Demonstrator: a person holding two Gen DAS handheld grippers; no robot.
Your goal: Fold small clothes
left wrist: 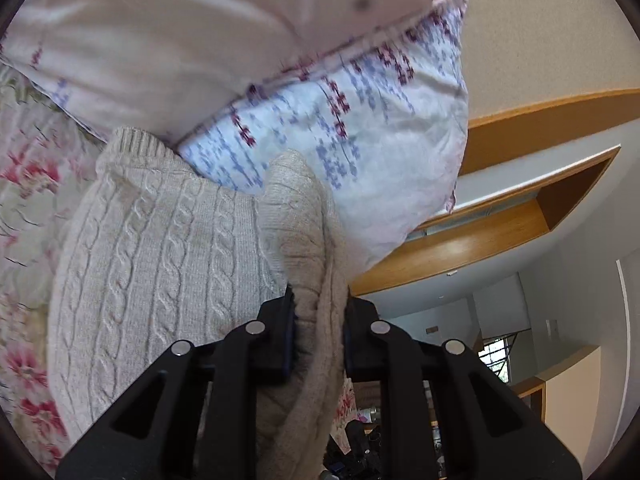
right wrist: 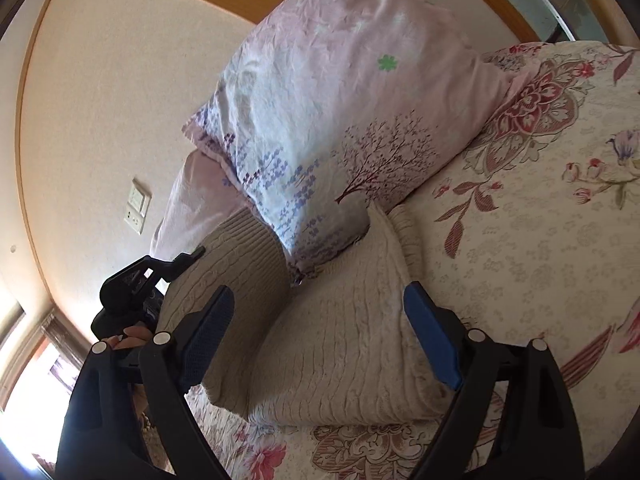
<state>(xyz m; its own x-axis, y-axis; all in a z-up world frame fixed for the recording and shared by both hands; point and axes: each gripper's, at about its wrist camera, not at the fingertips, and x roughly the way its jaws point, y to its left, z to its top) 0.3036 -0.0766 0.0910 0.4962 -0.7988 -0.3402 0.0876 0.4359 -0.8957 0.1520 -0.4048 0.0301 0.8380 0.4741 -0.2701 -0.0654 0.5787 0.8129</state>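
Note:
A cream cable-knit sweater [left wrist: 160,248] lies on a floral bedspread [left wrist: 28,184], its top against the pillows. My left gripper [left wrist: 318,304] is shut on a bunched fold of the sweater and lifts it over the flat part. In the right wrist view the sweater [right wrist: 340,344] lies partly folded. My right gripper [right wrist: 318,332] is open, its blue-padded jaws wide apart on either side of the sweater, holding nothing. The left gripper [right wrist: 192,254] shows at the sweater's left edge, with a hand behind it.
Two pale floral pillows [left wrist: 340,120] lean at the head of the bed, also in the right wrist view [right wrist: 340,112]. The bedspread [right wrist: 540,240] stretches to the right. A beige wall with a socket plate [right wrist: 137,206] and wooden trim lies behind.

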